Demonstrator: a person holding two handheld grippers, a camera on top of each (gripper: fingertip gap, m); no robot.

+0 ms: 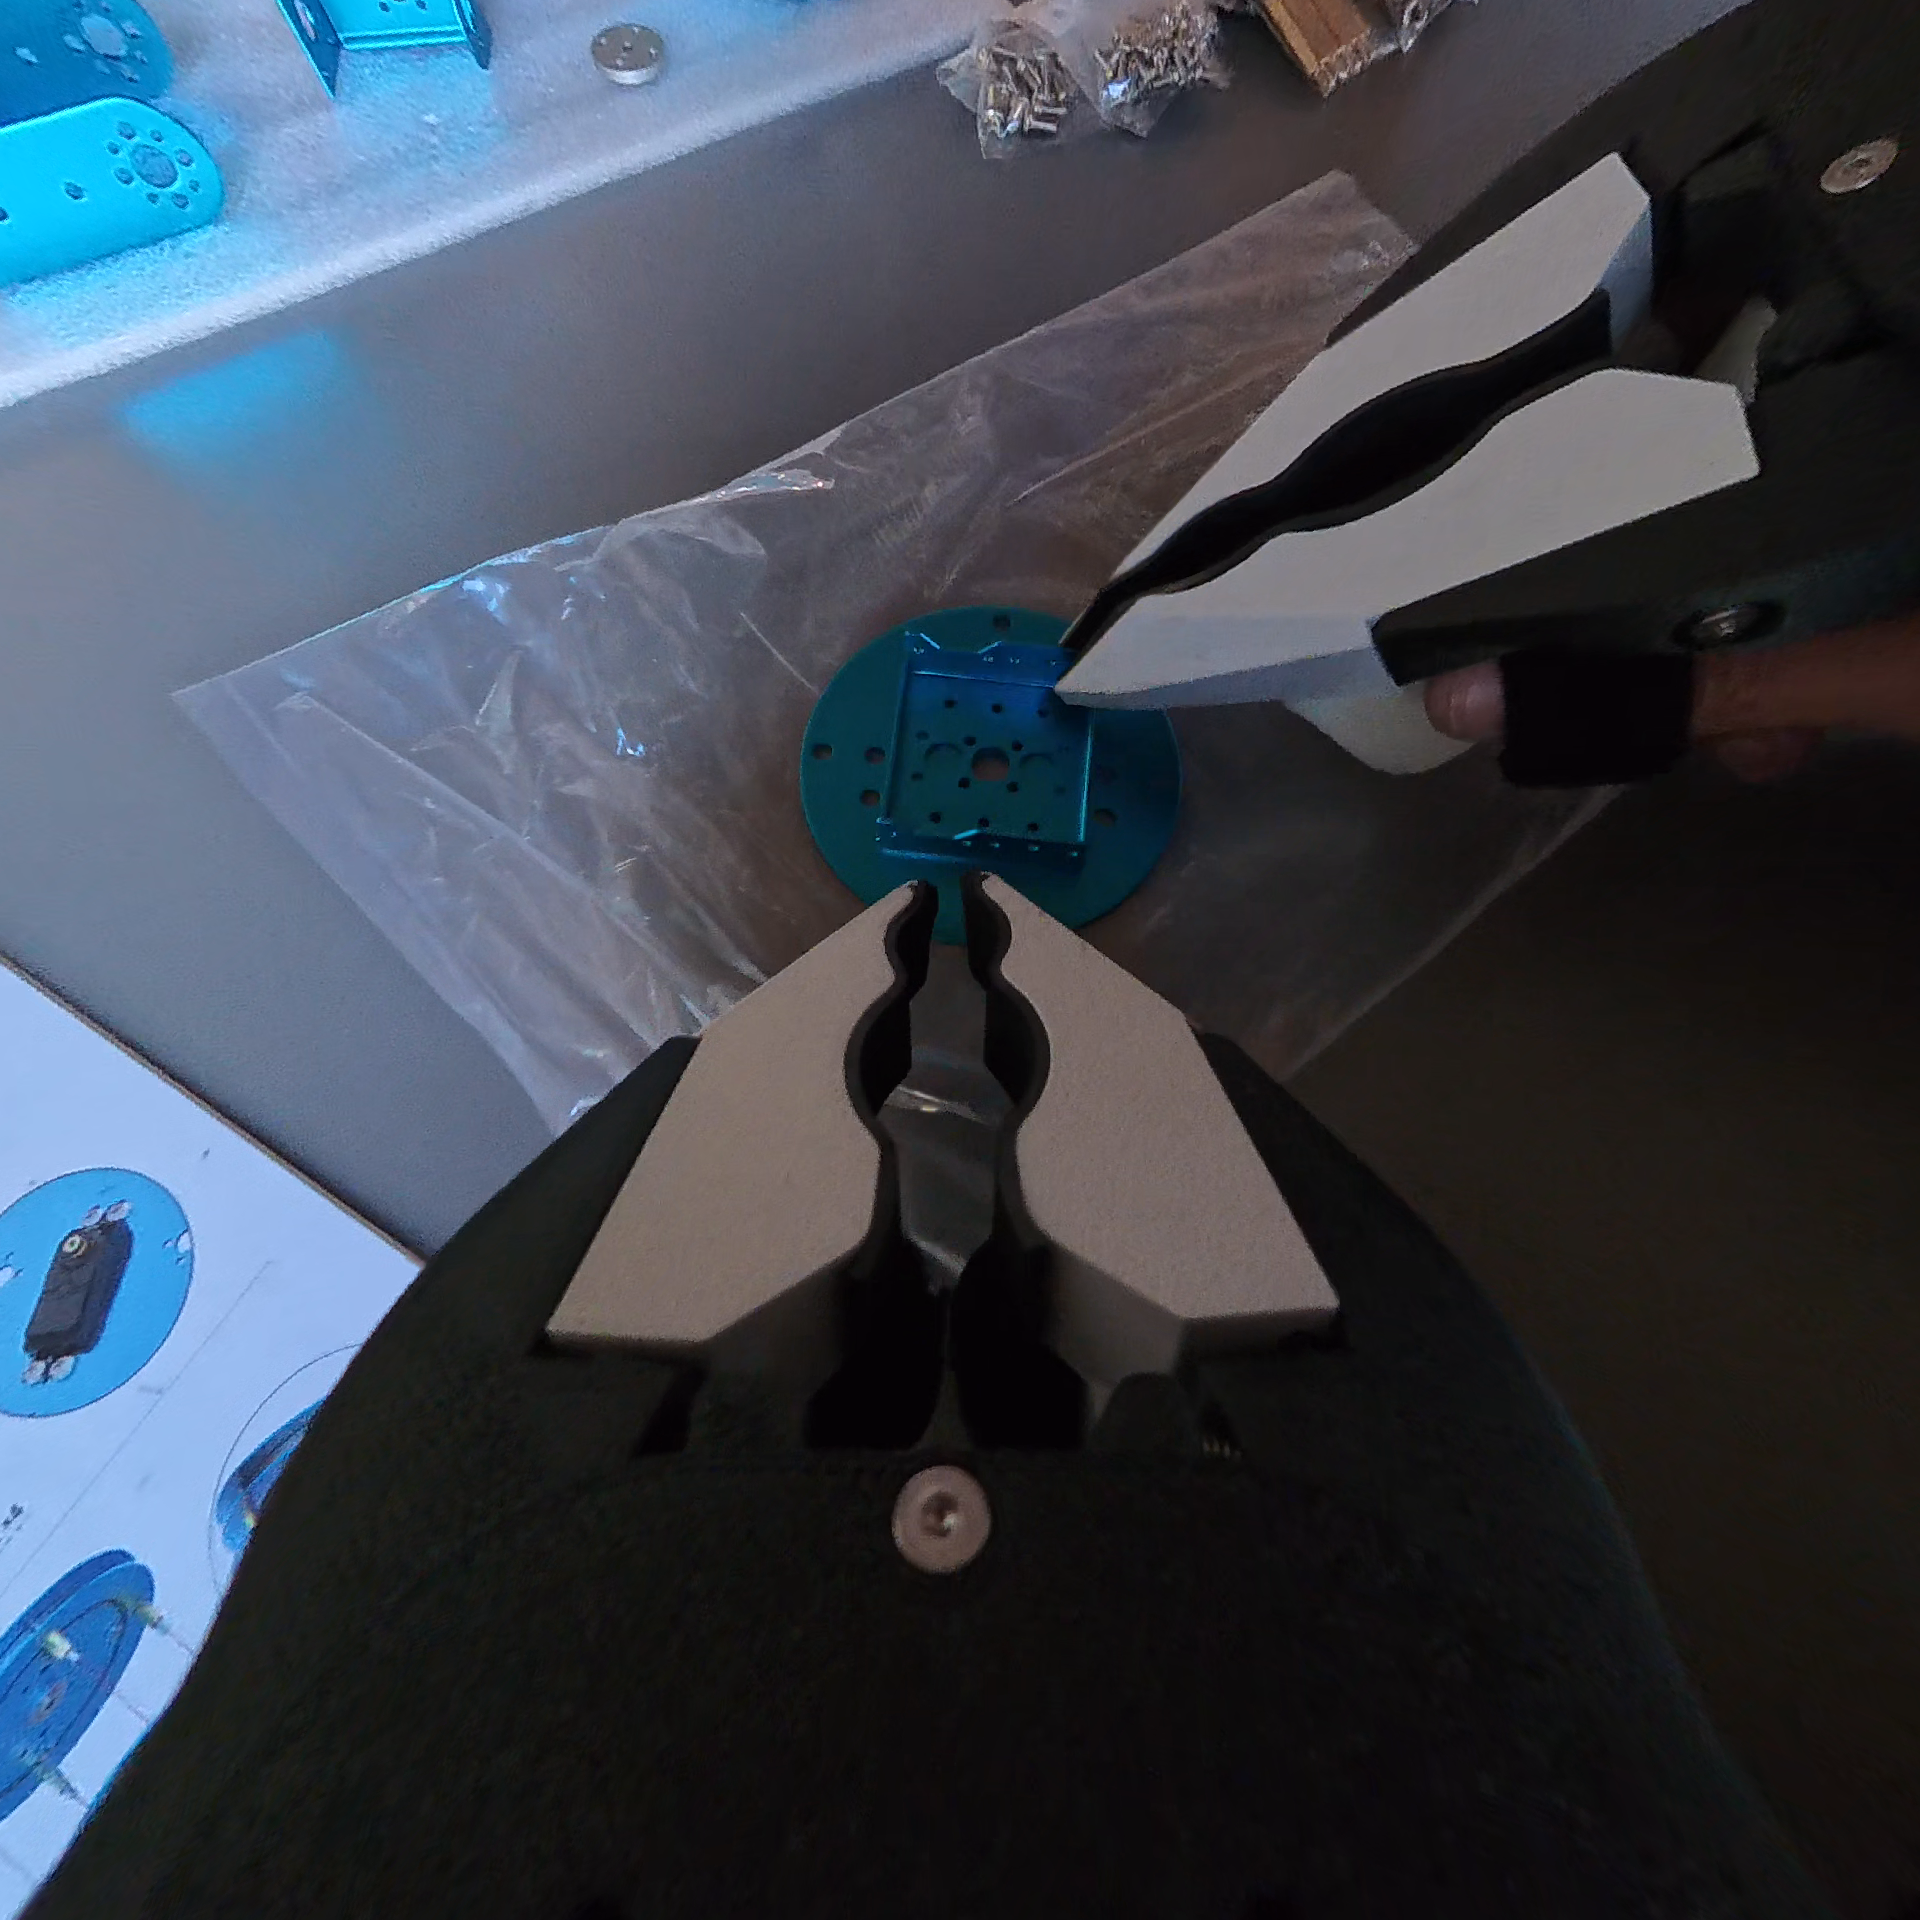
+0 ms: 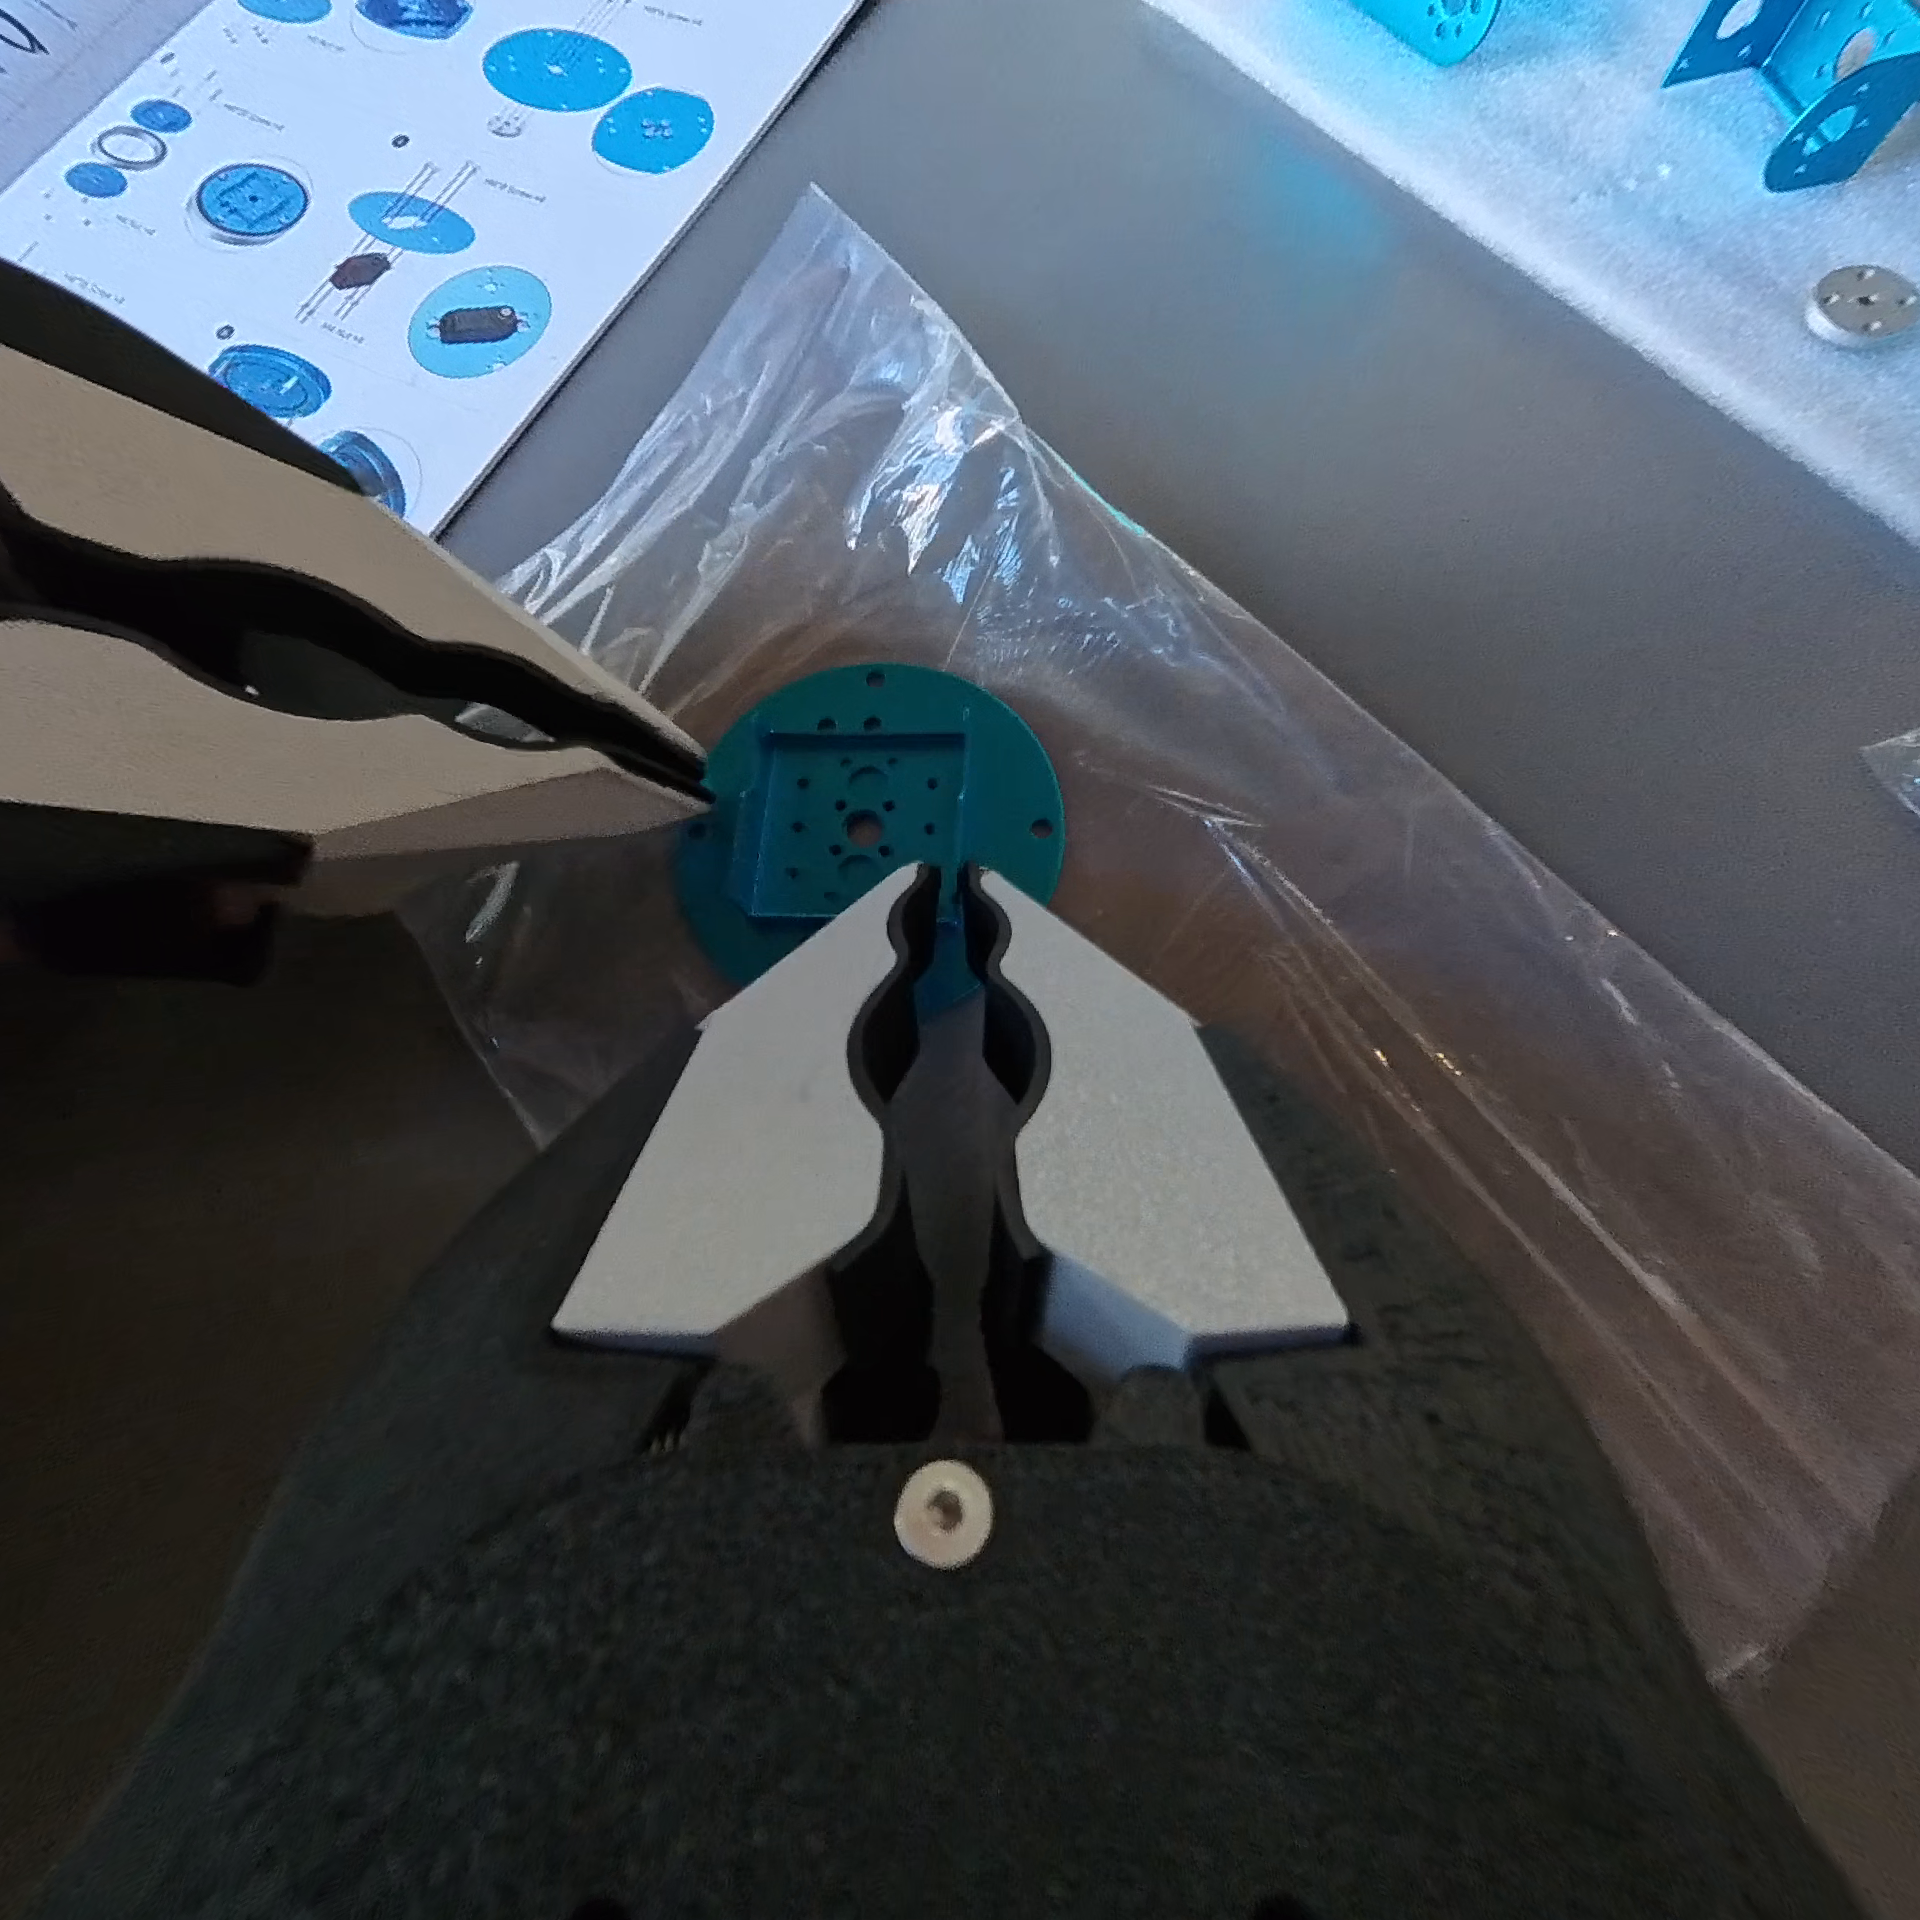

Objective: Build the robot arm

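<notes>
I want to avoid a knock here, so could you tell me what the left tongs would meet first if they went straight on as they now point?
Most likely the square blue bracket sitting on the round blue disc; the left tongs already sit over the disc's near rim, though depth is unclear.

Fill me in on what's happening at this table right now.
A person works two hand-held claws over a round teal disc lying on a clear plastic bag. A blue square bracket sits on the disc. The left claw pinches the disc's near rim; the right claw grips a corner of the bracket. A printed instruction sheet and spare blue parts lie nearby.
</notes>
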